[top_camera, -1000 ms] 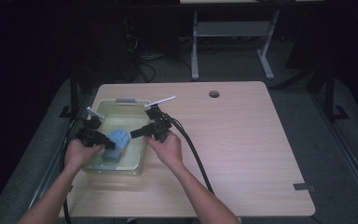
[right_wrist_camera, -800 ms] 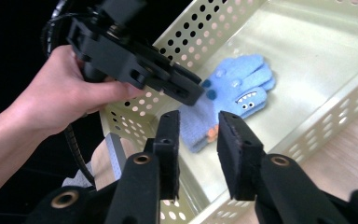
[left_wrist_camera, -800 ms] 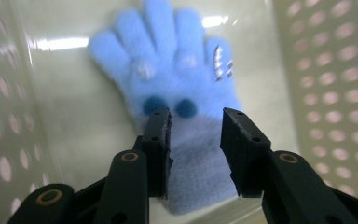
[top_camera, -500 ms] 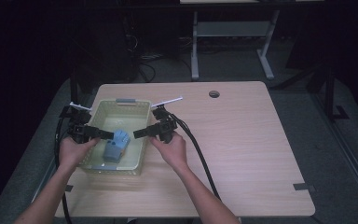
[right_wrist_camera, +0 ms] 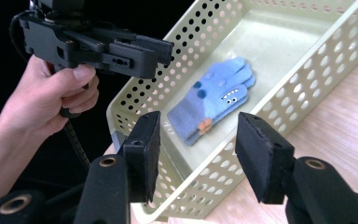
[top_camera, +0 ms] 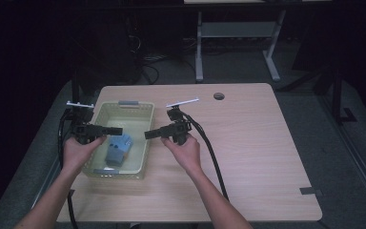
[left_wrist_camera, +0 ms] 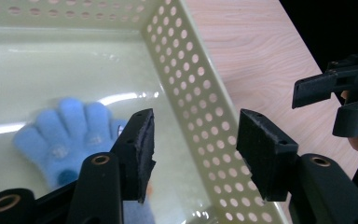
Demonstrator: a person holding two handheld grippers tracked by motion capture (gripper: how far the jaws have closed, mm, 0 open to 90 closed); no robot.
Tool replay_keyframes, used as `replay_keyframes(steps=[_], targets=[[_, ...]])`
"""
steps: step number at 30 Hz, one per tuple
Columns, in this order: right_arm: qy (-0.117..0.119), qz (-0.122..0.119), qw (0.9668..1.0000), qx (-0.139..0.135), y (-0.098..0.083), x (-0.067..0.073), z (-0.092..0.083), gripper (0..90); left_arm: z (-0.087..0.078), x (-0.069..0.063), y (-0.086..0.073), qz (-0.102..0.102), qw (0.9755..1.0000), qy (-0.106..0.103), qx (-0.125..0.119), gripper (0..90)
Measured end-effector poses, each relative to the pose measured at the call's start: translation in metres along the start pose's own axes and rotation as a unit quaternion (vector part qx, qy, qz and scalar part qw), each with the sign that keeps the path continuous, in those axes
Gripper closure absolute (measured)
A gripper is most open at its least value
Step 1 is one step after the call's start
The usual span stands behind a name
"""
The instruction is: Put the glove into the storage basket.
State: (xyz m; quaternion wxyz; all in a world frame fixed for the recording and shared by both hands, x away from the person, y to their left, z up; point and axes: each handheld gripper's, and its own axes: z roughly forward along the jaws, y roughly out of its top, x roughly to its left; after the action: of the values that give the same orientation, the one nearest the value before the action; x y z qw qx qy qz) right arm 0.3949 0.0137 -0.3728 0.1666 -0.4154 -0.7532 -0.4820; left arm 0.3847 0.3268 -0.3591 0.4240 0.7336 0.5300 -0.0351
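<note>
Seemingly for a basket lift, both the left gripper [top_camera: 116, 130] and right gripper [top_camera: 150, 135], jaws apart and empty, should clamp opposite walls of the perforated basket [top_camera: 145, 143] evenly, keeping the blue glove [top_camera: 118, 149] flat inside.

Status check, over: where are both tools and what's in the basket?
Left tool open, empty, over the basket's left rim. Right tool open, empty, at its right wall. Blue glove flat in the pale green basket. Nothing blocking.
</note>
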Motion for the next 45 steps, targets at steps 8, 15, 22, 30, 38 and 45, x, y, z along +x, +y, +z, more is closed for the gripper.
replay_keyframes(steps=[8, 15, 22, 30, 38, 45], targets=[[-0.002, 0.005, 1.0, -0.006, -0.003, -0.009, -0.015, 47.1, 0.003, -0.008, 0.001, 0.009, 0.9998, -0.015, -0.011, 42.3], [-0.004, 0.013, 0.9998, -0.016, -0.003, -0.014, -0.027, 45.0, 0.007, -0.016, 0.002, 0.015, 0.9996, -0.022, -0.011, 40.6], [-0.007, 0.013, 0.9998, -0.016, -0.006, -0.019, -0.037, 43.6, 0.014, -0.027, 0.005, 0.024, 0.9992, -0.03, -0.008, 39.3], [-0.014, 0.019, 0.9995, -0.023, -0.012, -0.027, -0.053, 42.3, 0.025, -0.039, 0.008, 0.033, 0.9988, -0.037, -0.002, 39.3], [-0.021, 0.026, 0.9989, -0.032, -0.016, -0.033, -0.069, 40.0, 0.033, -0.05, 0.011, 0.033, 0.9981, -0.053, -0.003, 37.4], [-0.026, 0.037, 0.9982, -0.039, -0.022, -0.041, -0.084, 39.1, 0.04, -0.06, 0.012, 0.038, 0.9972, -0.064, -0.001, 36.7]])
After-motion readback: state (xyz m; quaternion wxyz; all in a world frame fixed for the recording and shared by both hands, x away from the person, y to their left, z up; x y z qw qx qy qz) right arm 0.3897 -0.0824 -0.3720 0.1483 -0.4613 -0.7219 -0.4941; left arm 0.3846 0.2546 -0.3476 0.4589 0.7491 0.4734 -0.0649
